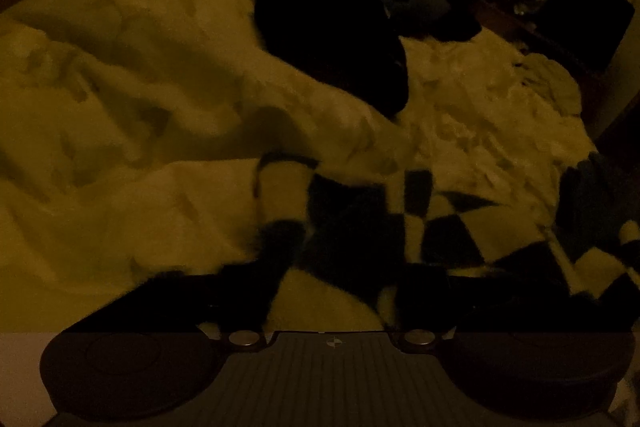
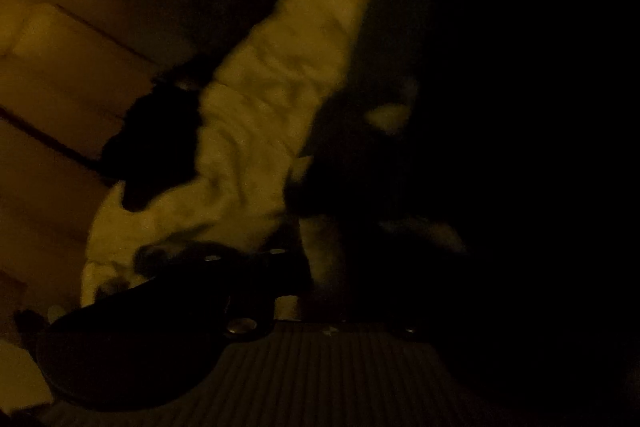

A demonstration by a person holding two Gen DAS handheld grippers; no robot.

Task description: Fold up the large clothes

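Note:
The scene is very dark. In the left wrist view a black and pale checkered garment (image 1: 440, 227) lies crumpled on a pale rumpled bed cover (image 1: 120, 107). My left gripper (image 1: 332, 291) sits low over the garment's near edge; its dark fingers (image 1: 256, 283) stand apart, with checkered cloth between them. In the right wrist view a pale strip of cloth (image 2: 272, 99) with dark patches runs diagonally up from my right gripper (image 2: 296, 291). Its left finger (image 2: 224, 267) shows dimly; the right side is lost in black.
A dark heap of clothes (image 1: 332, 39) lies on the bed behind the garment. A dark cabinet (image 1: 560, 7) stands at the back right. Pale drawer fronts or boxes (image 2: 60, 67) fill the left of the right wrist view.

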